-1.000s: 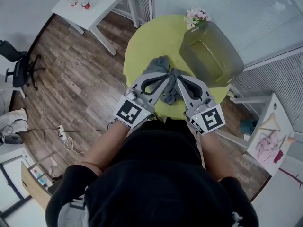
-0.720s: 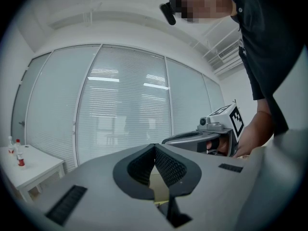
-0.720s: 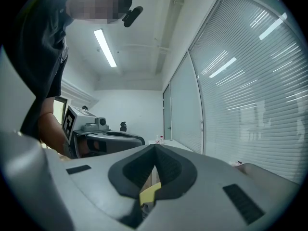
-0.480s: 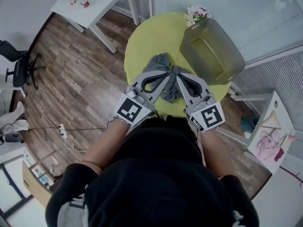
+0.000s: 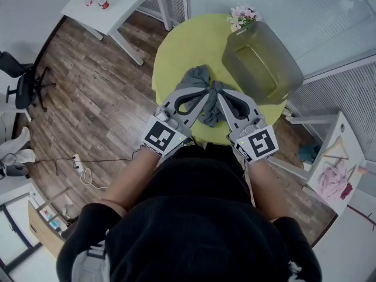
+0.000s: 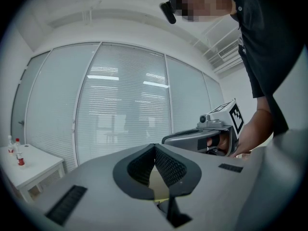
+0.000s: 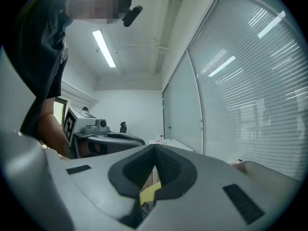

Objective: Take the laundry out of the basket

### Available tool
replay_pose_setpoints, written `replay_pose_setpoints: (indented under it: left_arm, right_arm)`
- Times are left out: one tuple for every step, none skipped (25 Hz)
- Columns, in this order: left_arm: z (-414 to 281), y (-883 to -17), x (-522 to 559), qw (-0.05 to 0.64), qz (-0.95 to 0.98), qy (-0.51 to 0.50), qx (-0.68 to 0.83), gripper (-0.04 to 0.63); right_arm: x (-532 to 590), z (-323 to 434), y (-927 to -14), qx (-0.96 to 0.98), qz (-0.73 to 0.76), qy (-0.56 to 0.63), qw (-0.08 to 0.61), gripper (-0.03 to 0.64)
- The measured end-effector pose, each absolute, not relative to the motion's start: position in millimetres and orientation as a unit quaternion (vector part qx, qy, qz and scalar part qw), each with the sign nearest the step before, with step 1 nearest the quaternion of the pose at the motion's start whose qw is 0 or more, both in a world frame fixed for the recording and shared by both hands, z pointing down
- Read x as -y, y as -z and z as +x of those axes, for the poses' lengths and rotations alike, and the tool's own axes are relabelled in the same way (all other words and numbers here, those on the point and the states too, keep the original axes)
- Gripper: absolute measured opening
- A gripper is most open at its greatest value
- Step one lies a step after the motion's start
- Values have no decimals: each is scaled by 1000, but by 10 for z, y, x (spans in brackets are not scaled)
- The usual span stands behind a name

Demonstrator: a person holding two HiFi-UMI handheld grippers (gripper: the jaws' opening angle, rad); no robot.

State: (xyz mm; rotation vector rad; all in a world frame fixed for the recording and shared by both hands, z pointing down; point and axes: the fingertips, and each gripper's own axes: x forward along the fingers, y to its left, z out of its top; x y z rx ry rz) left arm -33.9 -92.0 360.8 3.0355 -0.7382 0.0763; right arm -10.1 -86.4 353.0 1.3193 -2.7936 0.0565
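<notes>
Head view: looks close to done. The basket (image 5: 261, 63) sits on the round table (image 5: 182, 46) and its inside reads empty. The laundry (image 5: 197, 78) is a grey bundle lying on the table just beside the basket. Your left tongs (image 5: 202, 98) and right tongs (image 5: 222, 100) angle in over it, tips almost meeting. From this high up I can't tell whether the tips touch the cloth. What's left, I'd guess: confirm the basket is empty and back off.

Materials: the basket is translucent olive plastic, a rounded rectangle with smooth walls. The laundry is soft, crumpled knit, darker in the folds. The table top is matte yellow-green. A small bunch of flowers (image 5: 244, 19) stands by the basket's far end.

Left gripper view: your left tongs (image 6: 155, 148) are together, ribbed black pads meeting at the tip, nothing clamped. Only a sliver of yellow table shows through the gap behind.

Right gripper view: your right tongs (image 7: 155, 150) are together too, and empty. Same ribbed pads in a smooth grey shell.
</notes>
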Motion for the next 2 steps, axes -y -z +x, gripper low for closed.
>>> replay_pose_setpoints:
  left_arm:
    - [-345,-3615,922,9,971,-25,236,9]
    - [-350,-3622,924,9,971,-25,236,9]
  right_arm:
    - [865,-99,-3541,904,427,-19,27,21]
    - [866,-97,-3552,903,427,-19,28,21]
